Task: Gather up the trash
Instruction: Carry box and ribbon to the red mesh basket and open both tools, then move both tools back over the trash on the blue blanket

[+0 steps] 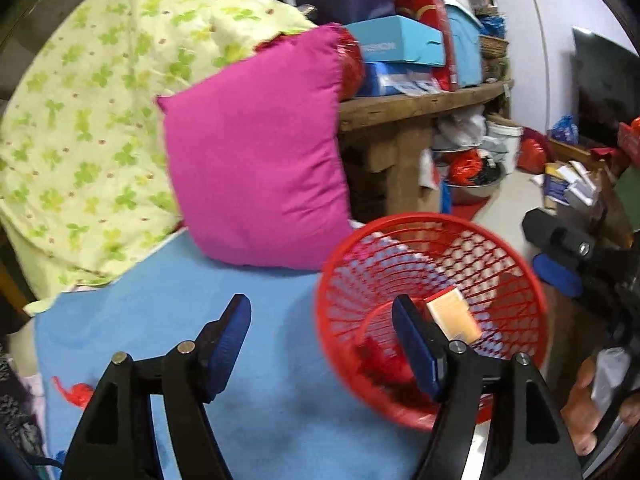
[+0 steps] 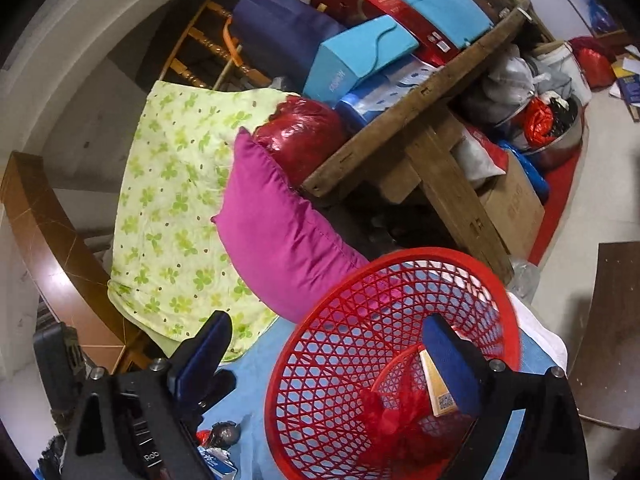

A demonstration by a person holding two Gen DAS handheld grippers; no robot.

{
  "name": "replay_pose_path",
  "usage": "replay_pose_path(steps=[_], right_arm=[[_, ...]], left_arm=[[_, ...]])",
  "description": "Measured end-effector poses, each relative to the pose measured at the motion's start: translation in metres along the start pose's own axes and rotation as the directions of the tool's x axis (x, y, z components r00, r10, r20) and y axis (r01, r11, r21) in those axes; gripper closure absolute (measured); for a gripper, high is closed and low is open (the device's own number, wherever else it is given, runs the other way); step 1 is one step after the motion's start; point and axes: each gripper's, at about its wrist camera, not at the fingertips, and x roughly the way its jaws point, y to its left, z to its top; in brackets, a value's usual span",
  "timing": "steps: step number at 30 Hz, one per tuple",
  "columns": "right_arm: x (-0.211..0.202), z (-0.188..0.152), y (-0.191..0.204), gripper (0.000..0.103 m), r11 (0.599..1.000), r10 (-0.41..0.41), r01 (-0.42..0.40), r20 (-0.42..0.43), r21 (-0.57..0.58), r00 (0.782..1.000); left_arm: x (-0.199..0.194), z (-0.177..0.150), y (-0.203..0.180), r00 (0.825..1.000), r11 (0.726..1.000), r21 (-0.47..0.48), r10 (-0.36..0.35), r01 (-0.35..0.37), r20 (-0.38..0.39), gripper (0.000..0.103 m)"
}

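Both grippers open over the bed, the basket already holding trash.

Left wrist view: your left gripper (image 1: pixel 320 340) is spread wide and holds nothing. The red basket (image 1: pixel 432 312) sits just beyond its right finger, tipped toward you, with a small box (image 1: pixel 454 316) and a crumpled red wrapper (image 1: pixel 384 360) inside. A red scrap (image 1: pixel 78 394) lies on the blue sheet (image 1: pixel 168 320) left of the gripper; it looks light and limp, so pinch it at its bunched middle. The pink pillow (image 1: pixel 256 160) ahead crowds the basket.

Right wrist view: your right gripper (image 2: pixel 326 356) is also wide and empty, its right finger over the basket's mouth. Small wrappers (image 2: pixel 218 440) lie low beside the left finger, likely thin and slippery; the left gripper's body partly covers them, so clear it first.
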Motion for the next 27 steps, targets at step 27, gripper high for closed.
replay_pose_path(steps=[27], right_arm=[[0.069,-0.119,0.169,0.005,0.929,0.111,-0.169,-0.187,-0.329,0.976]], left_arm=[[-0.073,-0.13,0.194,0.929,0.909,-0.199,0.346,-0.367,-0.131,0.028]])
